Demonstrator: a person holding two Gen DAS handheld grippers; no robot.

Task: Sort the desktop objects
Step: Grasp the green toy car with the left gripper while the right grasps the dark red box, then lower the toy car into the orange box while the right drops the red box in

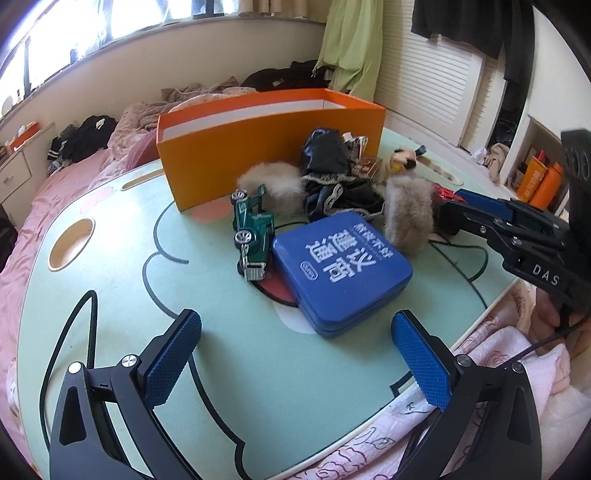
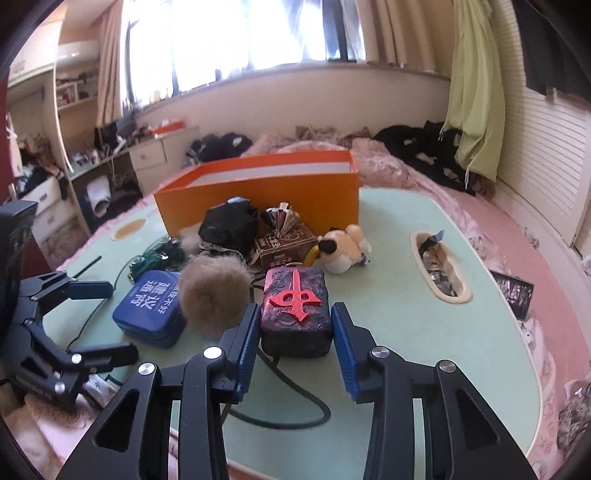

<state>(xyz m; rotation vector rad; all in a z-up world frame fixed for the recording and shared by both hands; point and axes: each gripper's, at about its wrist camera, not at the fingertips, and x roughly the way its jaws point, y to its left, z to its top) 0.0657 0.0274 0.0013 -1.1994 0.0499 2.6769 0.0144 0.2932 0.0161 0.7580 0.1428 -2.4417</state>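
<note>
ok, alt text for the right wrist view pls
The right tool straddles a dark block with a red raised symbol on a pale green table, pads beside its sides, contact unclear. Left of the block sit a furry ball and a blue tin; an open orange box stands behind.

A bed covered in pink bedding [image 1: 70, 192] was seen beneath and around the work area, with dark clothes [image 1: 83, 138] and a crumpled beige blanket [image 2: 317, 133] heaped along its far side. A bright window [image 2: 236, 33] was framed by beige curtains [image 2: 110, 62], and a pale green cloth [image 2: 476, 92] was hung at the right. White louvred panels [image 1: 436, 85] were visible behind it. A white drawer unit [image 2: 151, 157] was placed under the sill, beside cluttered shelves [image 2: 70, 92]. Orange bottles [image 1: 541, 181] were stood in a low niche.
</note>
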